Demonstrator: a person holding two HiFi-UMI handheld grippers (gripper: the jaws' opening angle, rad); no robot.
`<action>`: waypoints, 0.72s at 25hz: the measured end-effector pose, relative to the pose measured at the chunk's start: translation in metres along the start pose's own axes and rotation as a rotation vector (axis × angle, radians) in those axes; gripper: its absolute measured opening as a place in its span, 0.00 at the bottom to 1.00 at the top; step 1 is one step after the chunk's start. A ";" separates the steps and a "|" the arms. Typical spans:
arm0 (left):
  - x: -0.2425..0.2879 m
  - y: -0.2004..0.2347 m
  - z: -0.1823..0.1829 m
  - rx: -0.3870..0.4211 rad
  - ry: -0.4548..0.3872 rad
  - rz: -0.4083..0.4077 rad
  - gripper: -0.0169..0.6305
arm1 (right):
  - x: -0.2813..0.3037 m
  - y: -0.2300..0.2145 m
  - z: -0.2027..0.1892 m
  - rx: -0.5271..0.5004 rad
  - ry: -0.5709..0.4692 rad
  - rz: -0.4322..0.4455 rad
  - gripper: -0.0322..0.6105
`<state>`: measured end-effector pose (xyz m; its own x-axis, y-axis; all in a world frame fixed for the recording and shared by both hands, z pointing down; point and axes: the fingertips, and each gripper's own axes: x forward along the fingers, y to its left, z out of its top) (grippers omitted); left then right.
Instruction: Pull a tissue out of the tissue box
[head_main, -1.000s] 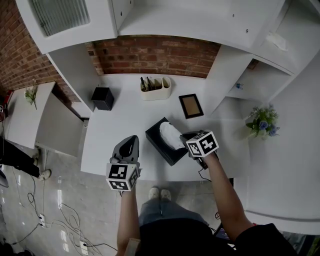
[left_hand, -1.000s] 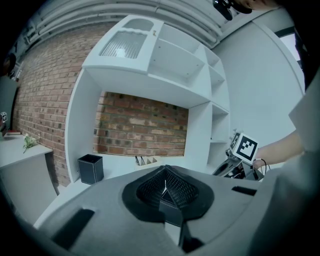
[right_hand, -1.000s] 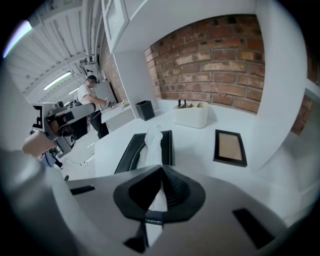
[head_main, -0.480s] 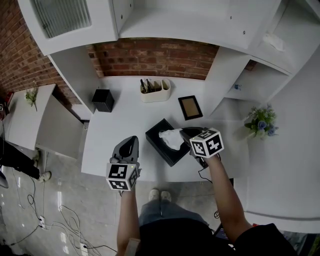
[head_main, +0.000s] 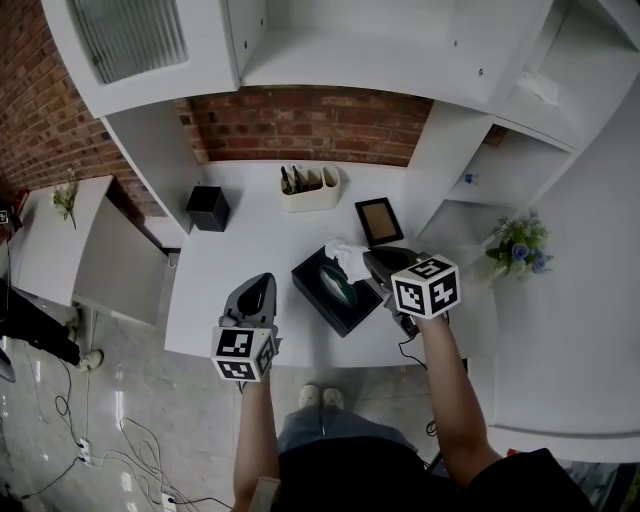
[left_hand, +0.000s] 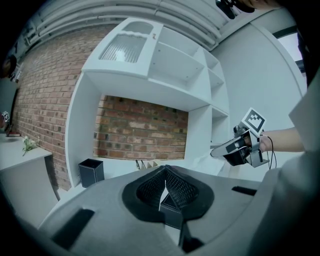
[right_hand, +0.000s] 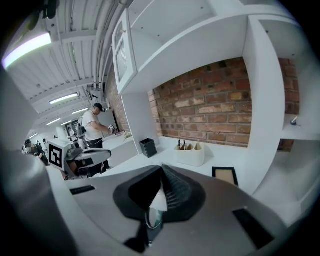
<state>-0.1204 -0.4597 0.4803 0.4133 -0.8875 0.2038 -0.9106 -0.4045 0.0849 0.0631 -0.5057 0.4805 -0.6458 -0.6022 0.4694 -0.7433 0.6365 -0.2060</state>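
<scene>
The tissue box (head_main: 335, 292) sits slantwise on the tabletop (head_main: 250, 250), near the front edge. Just behind it to the right lies the picture frame (head_main: 380, 220). Farther behind, against the brick wall (head_main: 310, 125), stands the pen holder (head_main: 310, 186). Behind and well to the left stands the square bin (head_main: 207, 208). Above the box's back right end is the tissue (head_main: 350, 256), pinched in the right tongs (head_main: 367, 260) just right of the box. The left tongs (head_main: 263, 278) are left of the box, apart from it. Flowers (head_main: 518, 245) stand on a shelf well to the box's right.

Bright, even light came from ceiling strips (right_hand: 30, 47). Shadows were soft. Both gripper views bowed strongly at the edges, with black corners and blurred foreground.
</scene>
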 end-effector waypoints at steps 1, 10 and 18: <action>0.000 0.000 0.001 0.001 -0.003 -0.001 0.04 | -0.004 0.001 0.005 0.007 -0.027 -0.001 0.05; 0.003 0.001 0.021 0.017 -0.046 -0.017 0.04 | -0.053 0.005 0.052 0.028 -0.401 -0.074 0.05; 0.010 0.000 0.053 0.045 -0.104 -0.033 0.04 | -0.095 0.005 0.061 0.085 -0.663 -0.170 0.05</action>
<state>-0.1164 -0.4799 0.4311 0.4439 -0.8906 0.0990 -0.8961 -0.4415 0.0455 0.1106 -0.4746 0.3823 -0.4689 -0.8753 -0.1178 -0.8374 0.4831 -0.2556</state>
